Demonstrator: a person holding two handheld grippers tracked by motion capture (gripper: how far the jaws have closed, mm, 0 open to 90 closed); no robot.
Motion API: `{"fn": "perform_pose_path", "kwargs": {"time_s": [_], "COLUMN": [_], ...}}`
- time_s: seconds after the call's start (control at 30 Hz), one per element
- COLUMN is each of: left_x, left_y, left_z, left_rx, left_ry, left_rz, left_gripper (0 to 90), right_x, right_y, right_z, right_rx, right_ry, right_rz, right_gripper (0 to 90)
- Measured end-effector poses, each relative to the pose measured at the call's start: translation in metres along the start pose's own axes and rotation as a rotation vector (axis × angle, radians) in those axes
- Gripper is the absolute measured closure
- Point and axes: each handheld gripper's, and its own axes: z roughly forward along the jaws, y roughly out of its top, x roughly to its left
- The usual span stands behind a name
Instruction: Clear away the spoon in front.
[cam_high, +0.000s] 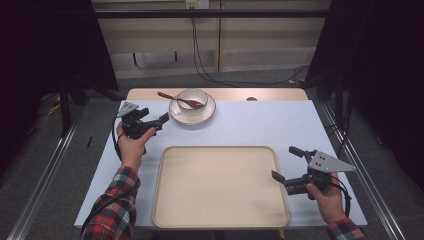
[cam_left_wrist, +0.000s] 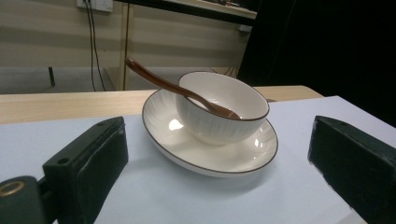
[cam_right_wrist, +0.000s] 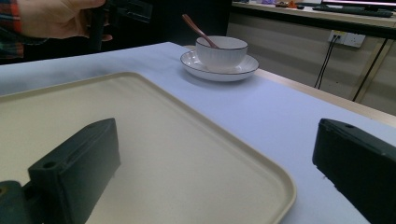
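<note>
High view: bowl (cam_high: 193, 99) on saucer (cam_high: 192, 114), far tabletop edge; left gripper (cam_high: 161, 120) gapes empty beside it. Left gripper view: glazed saucer (cam_left_wrist: 210, 154) looks slippery, breakable; rim offers hold. Right gripper view: right gripper (cam_right_wrist: 212, 163) wide, empty, over tray (cam_right_wrist: 154, 154).

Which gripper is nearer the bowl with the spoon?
Left. The left gripper is open just beside the bowl and its saucer; the right gripper is open at the tray's far edge.
</note>
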Motion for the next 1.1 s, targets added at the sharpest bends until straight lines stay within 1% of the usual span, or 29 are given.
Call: {"fn": "perform_pose_path", "kwargs": {"time_s": [0.03, 0.13, 0.2, 0.23, 0.27, 0.3, 0.37, 0.4, 0.43, 0.47, 0.53, 0.57, 0.6, 0.63, 0.67, 0.73, 0.77, 0.8, 0.83, 0.87, 0.9, 0.93, 0.97, 1.0, 1.03, 1.07, 1.1], "left_x": [0.000, 0.005, 0.008, 0.011, 0.011, 0.011, 0.012, 0.014, 0.014, 0.015, 0.016, 0.016, 0.017, 0.018, 0.017, 0.019, 0.018, 0.019, 0.020, 0.020, 0.020, 0.021, 0.022, 0.022, 0.022, 0.023, 0.024], "left_y": [0.000, 0.000, 0.000, 0.001, 0.001, 0.001, 0.001, 0.001, 0.001, 0.001, 0.002, 0.002, 0.002, 0.002, 0.002, 0.001, 0.001, 0.000, 0.000, 0.000, -0.001, -0.001, -0.001, -0.001, 0.000, 0.000, 0.001], "left_z": [0.000, 0.004, 0.007, 0.011, 0.011, 0.013, 0.018, 0.022, 0.022, 0.027, 0.029, 0.031, 0.034, 0.035, 0.039, 0.043, 0.046, 0.048, 0.050, 0.052, 0.054, 0.055, 0.058, 0.058, 0.059, 0.061, 0.063], "left_rx": [0.000, 0.013, 0.010, 0.012, 0.012, 0.005, 0.003, 0.010, 0.010, 0.008, 0.008, 0.017, 0.021, 0.021, 0.011, 0.026, 0.022, 0.032, 0.029, 0.036, 0.029, 0.041, 0.036, 0.036, 0.036, 0.028, 0.035], "left_ry": [0.000, 0.026, 0.024, 0.033, 0.033, 0.042, 0.043, 0.052, 0.052, 0.066, 0.062, 0.072, 0.071, 0.061, 0.072, 0.074, 0.090, 0.085, 0.086, 0.102, 0.097, 0.102, 0.094, 0.094, 0.101, 0.102, 0.109], "left_rz": [0.000, -0.016, -0.022, -0.026, -0.026, -0.036, -0.046, -0.046, -0.046, -0.051, -0.055, -0.045, -0.047, -0.042, -0.060, -0.052, -0.064, -0.062, -0.064, -0.059, -0.061, -0.052, -0.059, -0.059, -0.056, -0.078, -0.086], "left_gripper": [5.3, 5.7, 6.7, 6.8, 7.5, 7.5, 9.0, 9.1, 9.1, 9.1, 9.1, 9.1, 9.1, 9.1, 9.1, 9.6, 9.6, 10.2, 11.0, 12.3, 13.3, 15.4, 16.9, 18.8, 18.8, 23.4, 25.8], "right_x": [0.000, 0.000, 0.000, -0.001, -0.001, 0.000, 0.000, 0.000, 0.000, 0.000, 0.000, 0.000, 0.000, 0.000, 0.001, 0.001, 0.001, 0.001, 0.001, 0.001, 0.001, 0.001, 0.001, 0.001, 0.001, 0.002, 0.002], "right_y": [0.000, 0.000, 0.000, 0.000, 0.000, 0.000, 0.000, 0.000, 0.000, 0.000, 0.000, 0.000, 0.000, 0.000, 0.000, 0.000, 0.000, 0.000, 0.000, 0.000, 0.000, 0.000, 0.000, 0.000, 0.000, 0.000, 0.000], "right_z": [0.000, 0.000, 0.000, 0.000, 0.000, 0.000, 0.001, 0.001, 0.001, 0.000, 0.000, 0.000, -0.001, -0.001, -0.001, -0.001, -0.001, -0.001, -0.001, -0.001, -0.001, -0.001, -0.001, -0.001, -0.001, -0.001, -0.001], "right_rx": [0.000, 0.000, -0.002, -0.003, -0.003, 0.002, -0.002, -0.007, -0.007, -0.001, 0.000, 0.000, -0.002, -0.002, -0.001, 0.002, 0.002, 0.003, 0.002, 0.003, 0.003, 0.001, -0.001, -0.001, -0.003, -0.003, -0.006], "right_ry": [0.000, 0.000, 0.001, -0.004, -0.004, -0.003, -0.001, -0.007, -0.007, 0.001, 0.001, 0.005, 0.003, 0.003, 0.006, 0.006, 0.006, 0.007, 0.001, 0.001, 0.003, 0.013, 0.014, 0.014, 0.015, 0.015, 0.015], "right_rz": [0.000, -0.006, -0.001, -0.003, -0.003, 0.000, -0.005, -0.009, -0.009, -0.009, -0.008, -0.008, -0.004, -0.004, -0.006, -0.009, -0.009, -0.007, -0.011, -0.009, -0.008, -0.007, -0.004, -0.004, -0.009, -0.001, 0.001], "right_gripper": [0.4, 0.4, 0.4, 0.4, 0.4, 0.4, 0.5, 0.6, 0.6, 0.7, 0.6, 0.7, 0.7, 0.7, 0.7, 0.9, 0.9, 0.9, 0.9, 0.9, 0.9, 0.9, 0.9, 0.9, 1.0, 1.1, 1.1]}}
